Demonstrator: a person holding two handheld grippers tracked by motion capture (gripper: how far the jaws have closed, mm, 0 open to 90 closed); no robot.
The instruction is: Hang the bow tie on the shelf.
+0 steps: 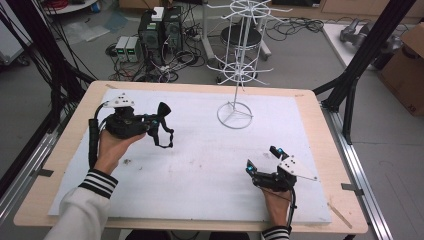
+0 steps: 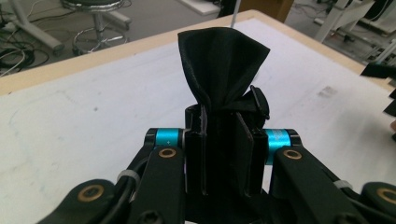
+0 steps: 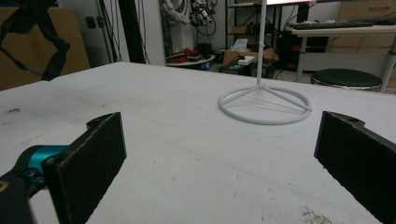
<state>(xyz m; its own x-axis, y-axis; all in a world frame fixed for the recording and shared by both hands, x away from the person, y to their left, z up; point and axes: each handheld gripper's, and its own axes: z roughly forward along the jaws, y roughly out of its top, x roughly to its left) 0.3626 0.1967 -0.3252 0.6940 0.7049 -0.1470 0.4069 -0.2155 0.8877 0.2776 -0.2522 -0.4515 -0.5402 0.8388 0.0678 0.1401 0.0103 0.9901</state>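
Observation:
My left gripper (image 1: 155,121) is held above the left part of the white mat (image 1: 200,170), shut on a black cloth item (image 1: 163,111). The cloth flares out beyond the jaws, and a thin strap (image 1: 167,142) hangs from it in a loop. In the left gripper view the cloth (image 2: 219,65) stands bunched between the two pads of my left gripper (image 2: 224,135). My right gripper (image 1: 261,159) rests low at the mat's front right, open, nothing between its pads (image 3: 93,158). The dangling strap (image 3: 49,60) hangs at top left in the right gripper view.
A white wire display stand (image 1: 239,60) rises from a ring base (image 1: 235,116) at the back of the mat, right of centre; the base (image 3: 266,105) lies ahead of my right gripper. The mat lies on a wooden table (image 1: 70,150). Beyond are computers, cables and a stool.

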